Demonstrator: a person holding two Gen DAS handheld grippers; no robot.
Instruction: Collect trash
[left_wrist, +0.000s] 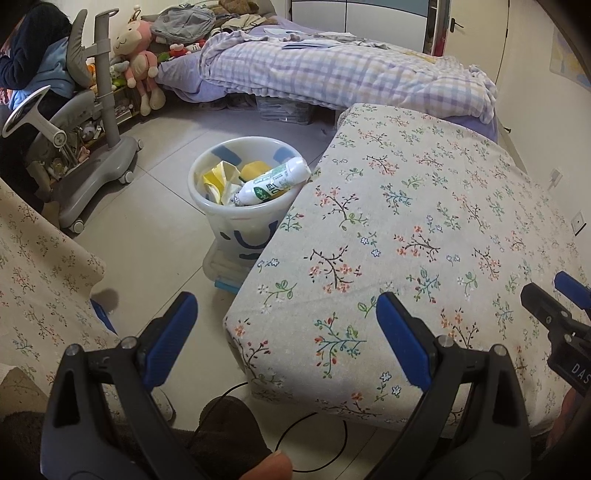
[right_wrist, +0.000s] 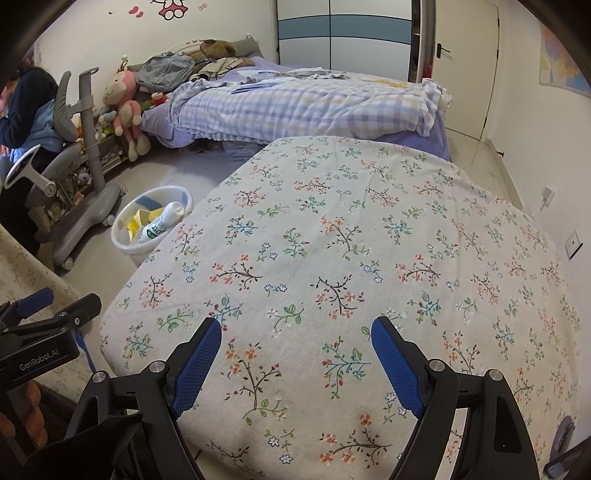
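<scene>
Hovering our left gripper and right gripper, both spread empty, over the floral surface.
Upper centre, the overhanging bottle could tip from the full bin if we bump it.

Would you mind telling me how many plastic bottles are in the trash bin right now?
1: a white bottle with a green label lies tilted across the top of the white trash bin, its upper end resting on the rim. Yellow wrappers beneath could hide more.

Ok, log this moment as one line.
left tongs: open, empty | right tongs: open, empty, over floral tablecloth | white bin: on floor beside table, holds tube, yellow wrappers
</scene>
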